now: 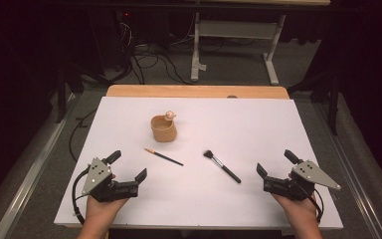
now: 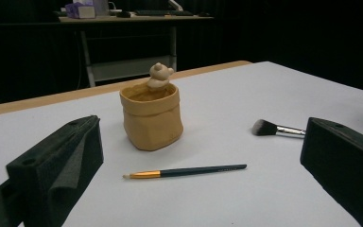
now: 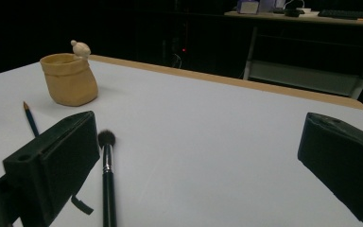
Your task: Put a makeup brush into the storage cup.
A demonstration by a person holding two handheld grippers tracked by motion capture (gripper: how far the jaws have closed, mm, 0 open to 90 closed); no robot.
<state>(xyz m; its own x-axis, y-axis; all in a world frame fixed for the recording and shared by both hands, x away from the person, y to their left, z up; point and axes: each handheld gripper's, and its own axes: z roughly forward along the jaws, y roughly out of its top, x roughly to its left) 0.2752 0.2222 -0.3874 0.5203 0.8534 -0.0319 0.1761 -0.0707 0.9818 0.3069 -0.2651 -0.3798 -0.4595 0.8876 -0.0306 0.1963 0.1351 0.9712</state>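
Tan pot (image 1: 163, 129) with a small figure on its rim sits centre frame on the white counter (image 1: 238, 124); thin paintbrush (image 1: 163, 157) and makeup brush (image 1: 222, 167) lie below. Left claw (image 1: 127, 166) and right claw (image 1: 275, 162) gape wide, empty, at the lower corners.

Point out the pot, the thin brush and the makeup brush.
pot (image 2: 152, 120), left gripper view, front wall
thin brush (image 1: 165, 157), high view, middle of the handle
makeup brush (image 1: 226, 170), high view, black handle

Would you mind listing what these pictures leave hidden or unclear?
- Inside of the tan pot: hidden by its own wall in both gripper views, too small in the high view.
- Thin brush: lower end hidden behind a jaw in the right gripper view.
- Makeup brush: handle hidden behind a jaw in the left gripper view.
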